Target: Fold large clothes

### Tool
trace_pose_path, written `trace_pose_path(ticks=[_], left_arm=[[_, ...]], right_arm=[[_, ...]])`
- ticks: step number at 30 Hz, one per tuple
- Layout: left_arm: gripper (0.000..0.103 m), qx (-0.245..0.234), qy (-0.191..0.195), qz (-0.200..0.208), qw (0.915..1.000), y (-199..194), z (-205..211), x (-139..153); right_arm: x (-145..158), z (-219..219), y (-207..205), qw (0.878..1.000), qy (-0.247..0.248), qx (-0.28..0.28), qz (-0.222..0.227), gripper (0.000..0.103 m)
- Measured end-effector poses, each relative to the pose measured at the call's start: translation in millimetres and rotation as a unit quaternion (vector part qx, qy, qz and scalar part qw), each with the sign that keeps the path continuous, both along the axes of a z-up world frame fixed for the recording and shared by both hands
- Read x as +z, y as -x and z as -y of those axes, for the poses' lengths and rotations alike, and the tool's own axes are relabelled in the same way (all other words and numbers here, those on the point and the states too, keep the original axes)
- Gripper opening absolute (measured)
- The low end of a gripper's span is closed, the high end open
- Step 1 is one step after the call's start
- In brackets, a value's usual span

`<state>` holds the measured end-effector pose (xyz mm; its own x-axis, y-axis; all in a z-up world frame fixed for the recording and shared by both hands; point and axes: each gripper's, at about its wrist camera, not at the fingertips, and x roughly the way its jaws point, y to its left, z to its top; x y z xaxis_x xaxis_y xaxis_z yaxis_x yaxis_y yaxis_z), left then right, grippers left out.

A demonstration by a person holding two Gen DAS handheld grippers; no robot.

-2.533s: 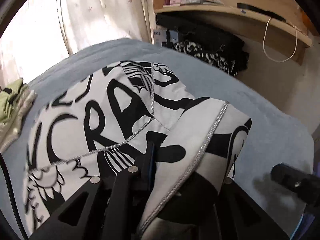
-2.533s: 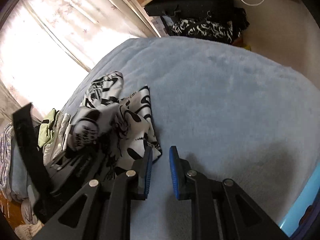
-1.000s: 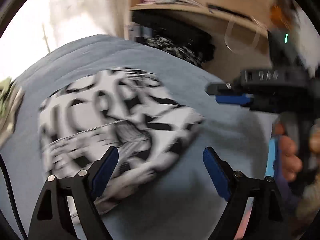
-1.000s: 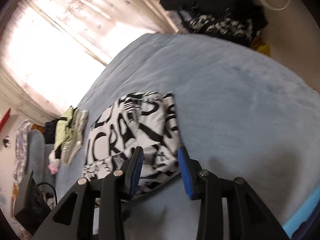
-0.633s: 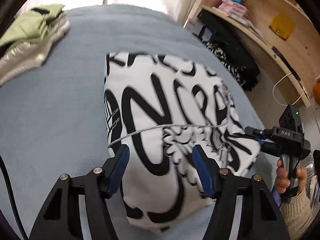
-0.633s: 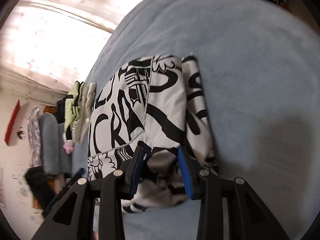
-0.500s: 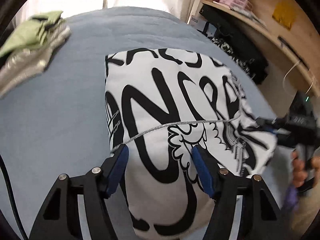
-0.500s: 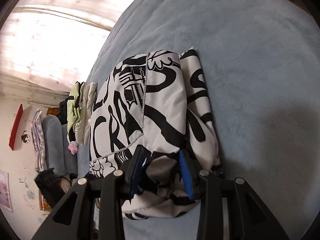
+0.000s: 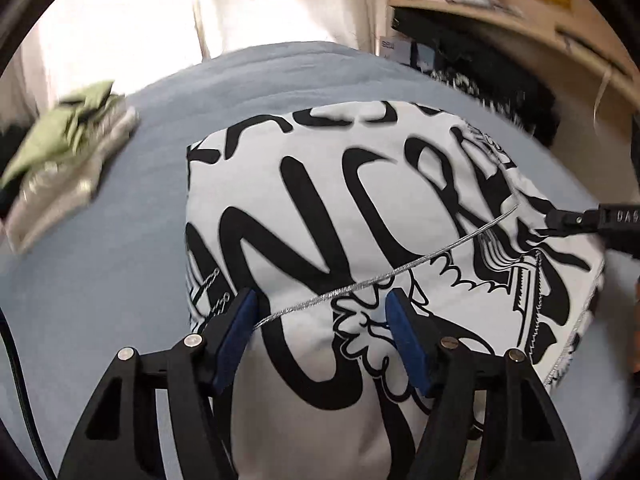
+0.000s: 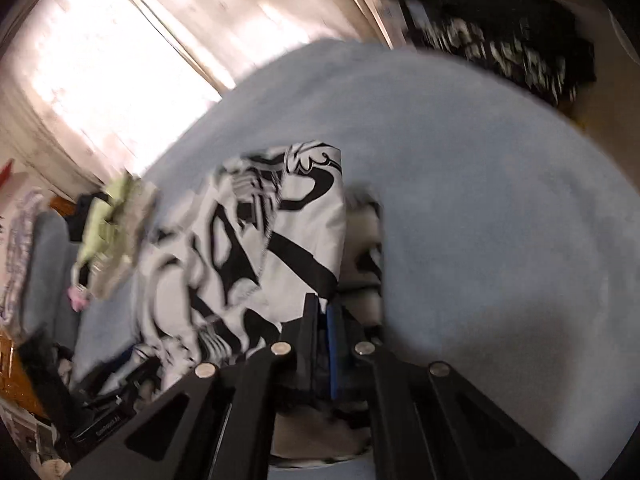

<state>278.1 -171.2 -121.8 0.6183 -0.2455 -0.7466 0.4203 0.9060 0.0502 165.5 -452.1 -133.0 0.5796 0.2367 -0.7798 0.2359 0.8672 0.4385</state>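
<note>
A folded white garment with big black lettering [image 9: 360, 208] lies on the blue bed cover [image 9: 100, 280]. My left gripper [image 9: 320, 320] is open, its blue pads either side of the garment's near edge, over the silver seam. My right gripper [image 10: 322, 320] is shut on the garment [image 10: 248, 248] at its near edge; its tip also shows in the left wrist view [image 9: 576, 220] at the garment's right side. The right wrist view is blurred.
A folded green and silver pile [image 9: 64, 152] lies at the bed's left edge, also in the right wrist view [image 10: 112, 224]. A wooden shelf [image 9: 500, 24] with dark clothes [image 9: 500, 76] below stands behind the bed. Curtains [image 10: 120, 60] hang at the back.
My right gripper has closed on the garment's edge. My left gripper, which let go earlier, has moved around to the garment's other side and straddles its edge, open.
</note>
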Motion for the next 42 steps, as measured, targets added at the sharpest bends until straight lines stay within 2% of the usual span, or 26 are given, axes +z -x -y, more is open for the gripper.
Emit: trace_pose_path(ticks=[2,7,11,12,14,17,21,23,27,29,31,32,35,39,42], left_arm=[[0.065,-0.005,-0.001,0.01,0.9999,3.3,-0.7,-3.8],[0.065,-0.024,0.011,0.004,0.9997,1.9,-8.3,-0.7],[0.065,-0.038,0.035,-0.037,0.998,-8.2,-22.1,18.0],[0.065,-0.032,0.056,-0.044,0.997,-11.0,-28.8,27.6],[0.065,-0.01,0.088,-0.029,0.9957,-15.5,-37.6,46.9],[0.064,0.033,0.107,-0.007,0.9937,-27.6,-35.2,64.9],[0.045,0.087,0.088,-0.01,0.9923,-54.7,-11.0,56.8],[0.044,0.102,0.078,-0.018,0.9915,-67.1,-1.1,46.3],[0.044,0.129,0.049,0.003,0.9905,-85.7,7.8,34.2],[0.048,0.132,0.042,0.001,0.9904,-90.6,6.4,29.7],[0.059,0.129,0.027,0.005,0.9913,-92.1,4.2,21.5],[0.062,0.13,0.018,0.005,0.9914,-93.6,2.3,15.5],[0.067,0.134,0.027,-0.006,0.9906,-98.4,-3.8,3.2],[0.069,0.139,0.01,-0.002,0.9902,-100.3,1.1,-2.9],[0.071,0.14,0.012,-0.003,0.9901,-102.1,-0.1,-5.2]], right_arm=[[-6.3,2.2,4.7,1.0,-0.006,0.0,0.002,0.003],[1.9,0.0,6.0,1.0,-0.011,0.011,-0.008,0.005],[15.8,8.2,5.0,0.999,-0.033,0.009,-0.033,0.009],[21.9,12.2,6.3,0.999,-0.033,0.002,-0.028,0.009],[37.3,15.8,6.2,1.0,-0.02,-0.011,-0.003,0.01],[51.3,9.4,-6.9,1.0,-0.007,-0.014,0.024,0.016],[54.2,-18.6,-42.7,0.999,-0.006,0.002,0.036,0.016],[54.1,-38.3,-64.2,0.999,0.006,0.013,0.043,0.016],[44.8,-60.7,-93.6,0.997,0.051,0.033,0.052,0.017],[26.7,-63.0,-107.8,0.996,0.069,0.04,0.03,0.016],[9.3,-59.1,-115.3,0.997,0.077,0.032,0.001,0.016],[-1.3,-54.6,-117.2,0.998,0.063,0.026,-0.009,0.016],[-15.5,-46.0,-115.3,1.0,0.027,0.015,-0.006,0.016],[-22.4,-49.4,-112.1,0.999,0.043,0.017,0.011,0.016],[-26.4,-45.2,-110.1,0.999,0.027,0.014,0.022,0.016]])
